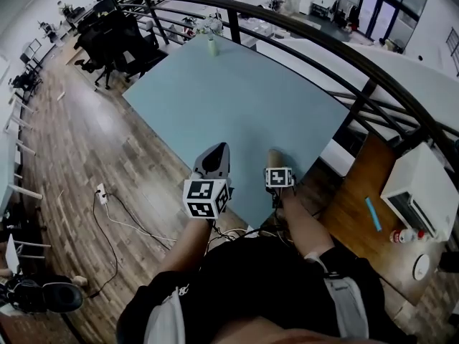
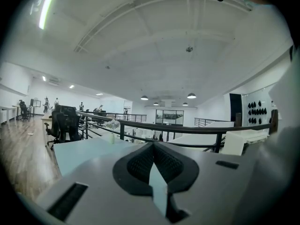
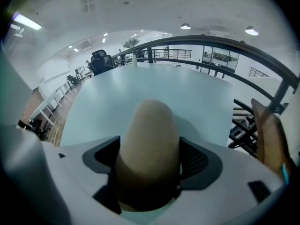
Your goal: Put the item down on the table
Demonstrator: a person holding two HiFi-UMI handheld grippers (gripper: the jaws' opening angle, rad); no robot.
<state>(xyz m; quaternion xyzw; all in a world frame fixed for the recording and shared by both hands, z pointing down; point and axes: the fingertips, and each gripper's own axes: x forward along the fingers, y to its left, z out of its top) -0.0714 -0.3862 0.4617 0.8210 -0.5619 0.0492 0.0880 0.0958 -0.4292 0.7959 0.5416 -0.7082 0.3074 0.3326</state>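
Entry one: a tan item with a rounded end is sitting clamped between the jaws of the right gripper. The gripper is holding it over the near edge of the pale blue table, and whether it is touching the tabletop cannot be told. Entry two: the left gripper is hovering just beside the right one, its jaws pressing together on nothing. Also showing: a small vase of flowers is standing at the table's far edge, with a dark railing curving behind it.
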